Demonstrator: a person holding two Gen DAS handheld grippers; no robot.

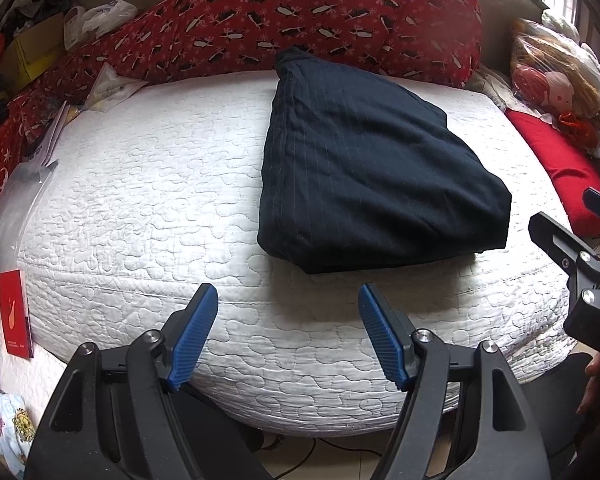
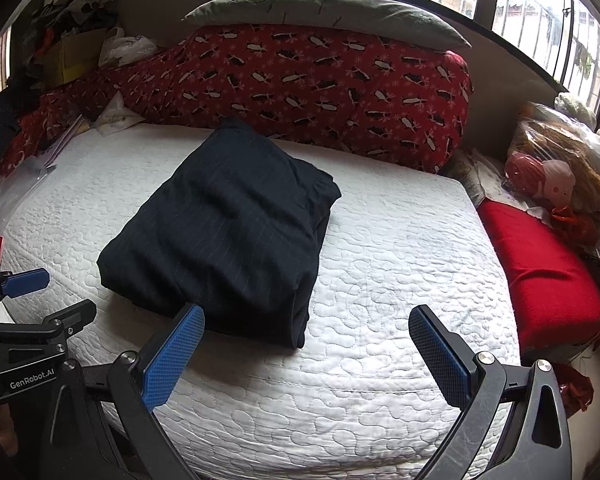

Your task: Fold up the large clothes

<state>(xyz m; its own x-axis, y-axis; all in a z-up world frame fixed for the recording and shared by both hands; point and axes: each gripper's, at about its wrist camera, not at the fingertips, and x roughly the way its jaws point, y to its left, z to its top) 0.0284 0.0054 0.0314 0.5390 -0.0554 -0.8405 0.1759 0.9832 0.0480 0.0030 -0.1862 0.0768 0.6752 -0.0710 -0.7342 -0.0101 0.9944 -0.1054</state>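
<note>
A white quilted mattress point(image 1: 140, 200) fills most of both views, its near edge curving below the grippers. Along its far side lies a long red quilt point(image 2: 320, 92) printed with black-and-white shapes, and a grey-green pillow point(image 2: 324, 12) rests on top of it under the window point(image 2: 532, 12). To the right of the mattress sits a plain red cushion point(image 2: 540, 264), with a pile of bagged soft toys point(image 2: 560, 168) behind it. On the left edge lie a clear plastic bag point(image 1: 16, 196) and a small red booklet point(image 1: 15, 312).

The folded garment point(image 1: 364, 168) — dark navy with faint pinstripes — lies flat on the mattress in a thick, roughly square stack, its far corner touching the red quilt. Nothing holds it.

The left gripper point(image 1: 288, 304) hovers over the near edge of the mattress, just short of the garment's near fold; its jaws stand wide apart, the blue ribbed pads point(image 1: 194, 336) bare. The right gripper point(image 2: 306, 328) hangs beside it — jaws also spread wide, gripping nothing. Its left pad point(image 2: 172, 360) appears in front of the garment's near edge, but whether it touches the cloth cannot be told.
</note>
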